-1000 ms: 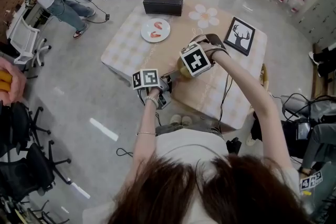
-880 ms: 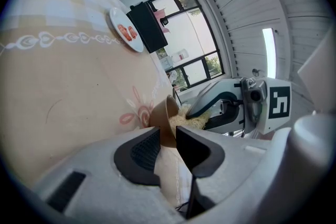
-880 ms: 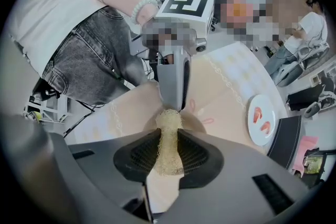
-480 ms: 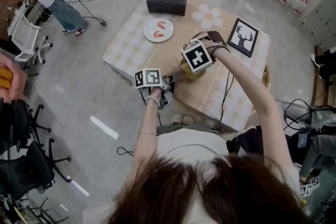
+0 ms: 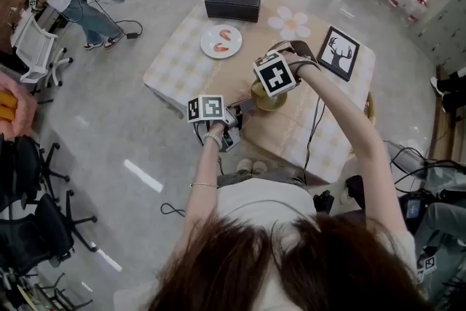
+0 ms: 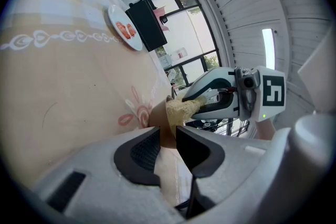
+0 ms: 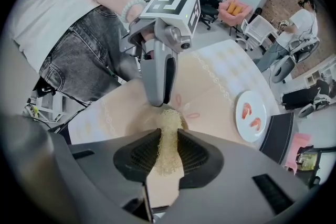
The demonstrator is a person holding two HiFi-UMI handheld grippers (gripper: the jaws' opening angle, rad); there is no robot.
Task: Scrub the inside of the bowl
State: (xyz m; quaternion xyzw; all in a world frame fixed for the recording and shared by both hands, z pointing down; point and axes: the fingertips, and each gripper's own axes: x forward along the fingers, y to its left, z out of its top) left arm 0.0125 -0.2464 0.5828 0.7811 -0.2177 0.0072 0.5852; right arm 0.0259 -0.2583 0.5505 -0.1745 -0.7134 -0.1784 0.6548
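Observation:
A tan-brown bowl [image 5: 265, 103] stands near the front edge of the low table [image 5: 182, 68]. My left gripper [image 5: 243, 107] lies nearly level and is shut on the bowl's near rim [image 6: 158, 119]; the wall sits between its pads. My right gripper [image 5: 271, 89] points straight down into the bowl, under its marker cube. It is shut on a yellow mesh scrubber [image 7: 168, 132], whose lower end reaches inside the bowl [image 7: 137, 121]. In the left gripper view the scrubber [image 6: 181, 108] shows over the rim, held by the right gripper [image 6: 198, 103].
A white plate [image 5: 221, 41] with pink food pieces, a black tissue box [image 5: 233, 2], a flower-shaped mat [image 5: 290, 22] and a framed deer picture [image 5: 333, 51] lie on the far half of the table. Office chairs and a seated person are at the far left.
The right gripper has shifted only slightly over the bowl. The left gripper has kept its hold on the rim.

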